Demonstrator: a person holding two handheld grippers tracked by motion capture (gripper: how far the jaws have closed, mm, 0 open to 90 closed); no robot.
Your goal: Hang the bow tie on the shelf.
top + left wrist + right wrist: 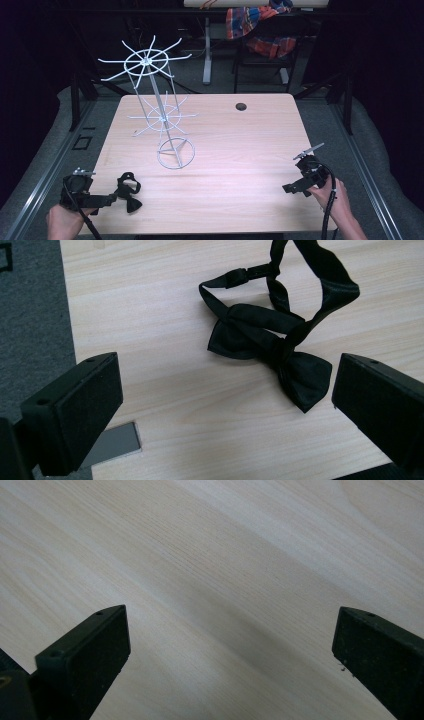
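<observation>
A black bow tie (129, 192) with its looped strap lies near the front left corner of the wooden table (230, 150). My left gripper (111, 199) is just to its left, open and pointing at it. In the left gripper view the bow tie (270, 340) lies flat ahead between the wide-apart jaws of the left gripper (225, 375), with nothing held. A white wire rack (167, 120) with two tiers of radiating hooks stands on a ring base at the table's centre left. My right gripper (290, 188) rests open at the front right. In its own view the right gripper (230, 625) is above bare wood.
A dark round hole (241, 106) sits in the table top at the back right. Behind the table a chair carries a plaid cloth (260, 25). Grey floor (30, 315) runs along the table's left edge.
</observation>
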